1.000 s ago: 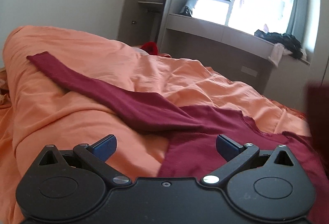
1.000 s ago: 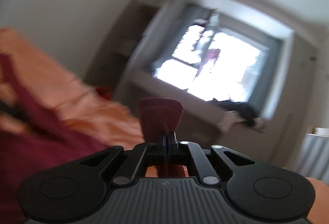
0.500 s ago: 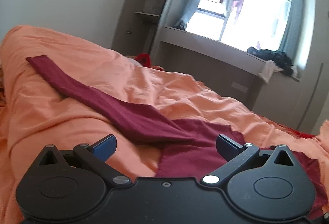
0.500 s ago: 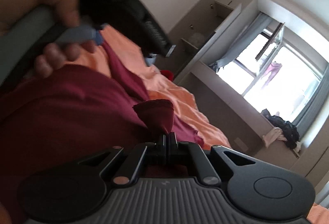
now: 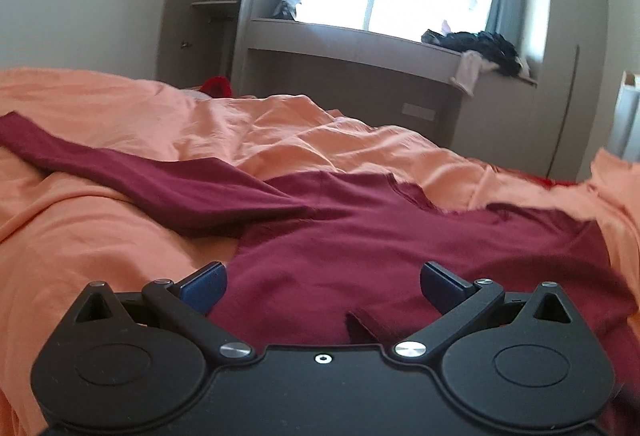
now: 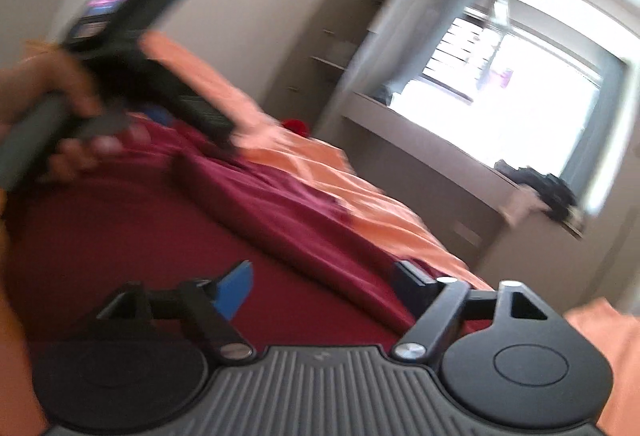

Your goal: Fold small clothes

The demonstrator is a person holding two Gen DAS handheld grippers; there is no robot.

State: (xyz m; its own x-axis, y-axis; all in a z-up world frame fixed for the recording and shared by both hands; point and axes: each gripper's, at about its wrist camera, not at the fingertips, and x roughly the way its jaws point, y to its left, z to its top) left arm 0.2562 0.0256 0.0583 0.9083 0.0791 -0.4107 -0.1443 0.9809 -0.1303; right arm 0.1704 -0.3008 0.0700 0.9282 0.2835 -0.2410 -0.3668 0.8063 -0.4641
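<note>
A maroon long-sleeved top (image 5: 360, 248) lies spread on a bed covered with a rumpled orange sheet (image 5: 100, 232). One sleeve (image 5: 132, 176) stretches flat across the sheet to the left, and the neckline points toward the window; the body is mostly smooth, with a small raised crease near the lower hem.

The left gripper (image 5: 322, 286) hovers low over the top's body with its jaws wide apart and nothing between the blue pads. The right gripper (image 6: 324, 286) has its jaws opening, wide by now; the maroon cloth lies under them, but the pads are not pressing on it. The right wrist view, which is blurred, shows a hand (image 6: 60, 108) holding the other gripper's handle.

A pile of dark clothes (image 5: 476, 44) sits on the window ledge.
</note>
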